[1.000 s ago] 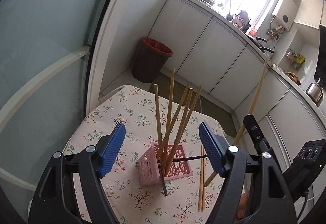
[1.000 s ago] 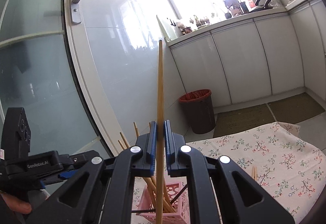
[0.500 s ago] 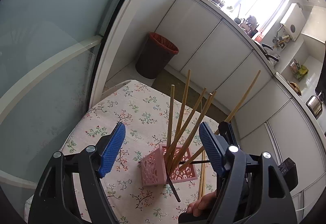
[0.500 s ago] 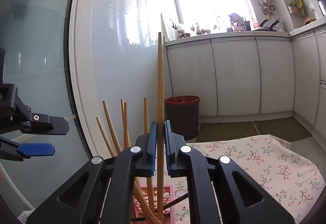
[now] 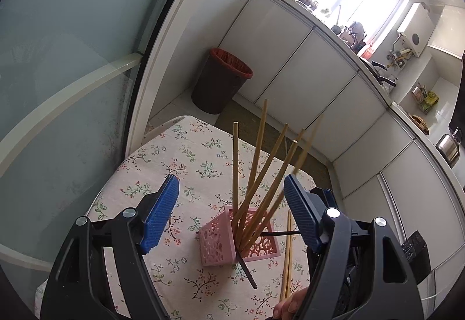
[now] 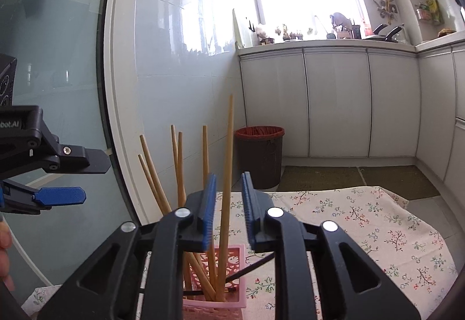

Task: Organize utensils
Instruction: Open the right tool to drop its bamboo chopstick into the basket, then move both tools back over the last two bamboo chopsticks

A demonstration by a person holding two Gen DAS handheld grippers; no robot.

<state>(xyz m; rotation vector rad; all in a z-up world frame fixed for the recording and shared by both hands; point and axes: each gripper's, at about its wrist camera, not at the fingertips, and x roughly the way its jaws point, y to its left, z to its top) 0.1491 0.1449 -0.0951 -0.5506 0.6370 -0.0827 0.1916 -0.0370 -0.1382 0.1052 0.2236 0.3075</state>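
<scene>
A pink perforated holder (image 5: 221,241) stands on the floral tablecloth (image 5: 174,157) with several wooden chopsticks (image 5: 255,163) leaning in it. A black chopstick (image 5: 247,270) pokes out at its front. My left gripper (image 5: 231,189) hovers open above and in front of the holder, nothing between its blue pads. In the right wrist view my right gripper (image 6: 229,197) is just above the holder (image 6: 232,299). Its jaws are opening around an upright wooden chopstick (image 6: 228,157) whose lower end sits in the holder. The pads no longer press on that chopstick.
Two wooden chopsticks (image 5: 286,259) lie on the cloth to the right of the holder. A dark bin with a red liner (image 5: 221,81) stands on the floor beyond the table. A glass door is at the left and white cabinets (image 6: 334,101) at the back. Part of a hand (image 5: 290,305) shows.
The right gripper's jaws have parted from the chopstick they were clamping. That chopstick has sunk and now stands in the pink holder with the others. The left gripper stays open.
</scene>
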